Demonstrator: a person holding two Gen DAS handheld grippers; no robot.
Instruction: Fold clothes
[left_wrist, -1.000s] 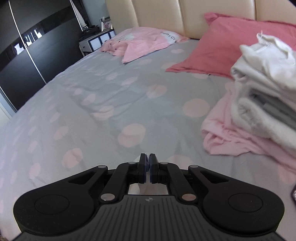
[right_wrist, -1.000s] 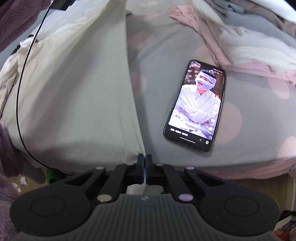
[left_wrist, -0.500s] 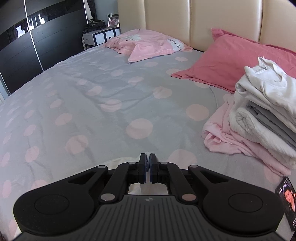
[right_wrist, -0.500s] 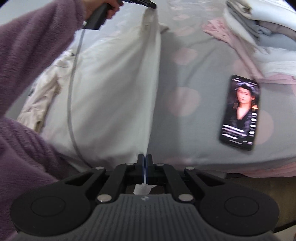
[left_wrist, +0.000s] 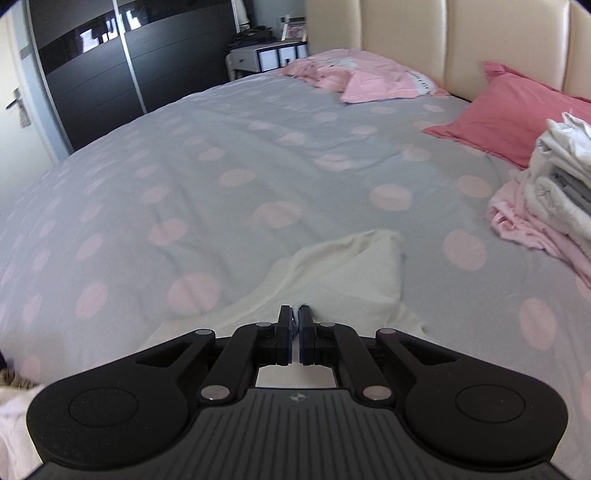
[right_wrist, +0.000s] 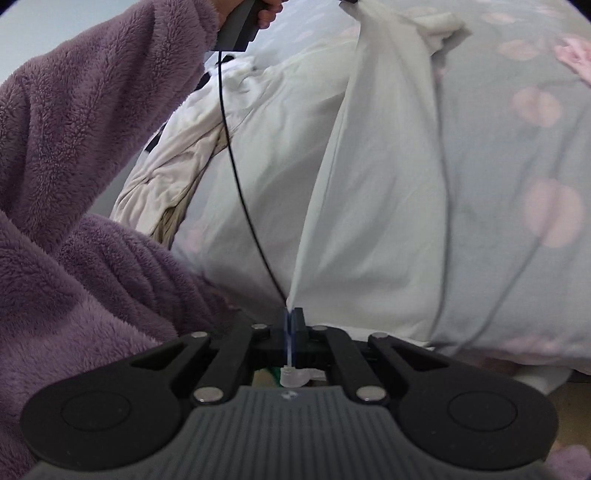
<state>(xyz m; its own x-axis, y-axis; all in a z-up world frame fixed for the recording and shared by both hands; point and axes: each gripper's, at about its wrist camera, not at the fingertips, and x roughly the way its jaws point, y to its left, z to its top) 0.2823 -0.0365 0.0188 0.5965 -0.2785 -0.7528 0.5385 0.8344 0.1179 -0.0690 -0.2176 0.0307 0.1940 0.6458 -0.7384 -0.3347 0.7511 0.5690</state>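
A: Where is the garment placed with respect to the bed?

B: The white garment is spread over the near part of the grey dotted bed, with one bunched end seen lying on the cover just beyond the left tool. The stack of folded clothes is kept well apart from it, toward the headboard side.

A: How is its long axis laid between the two tools?

B: A taut edge is stretched from the right tool up to the left tool at the far top of the right wrist view. The cloth is hung from that edge and draped onto the bed on both sides.

A: How are the tools set?

B: Both are closed. Cloth is pinched in the right tool, a thin white fold being seen between its jaws. White fabric is also gripped in the left tool, held by the hand of the purple-sleeved arm.

A: And the pose?

B: Both tools are pointed downward at a slant toward the bed. The left is judged nearer the bed's middle, so the fold is likely to be laid from that end.
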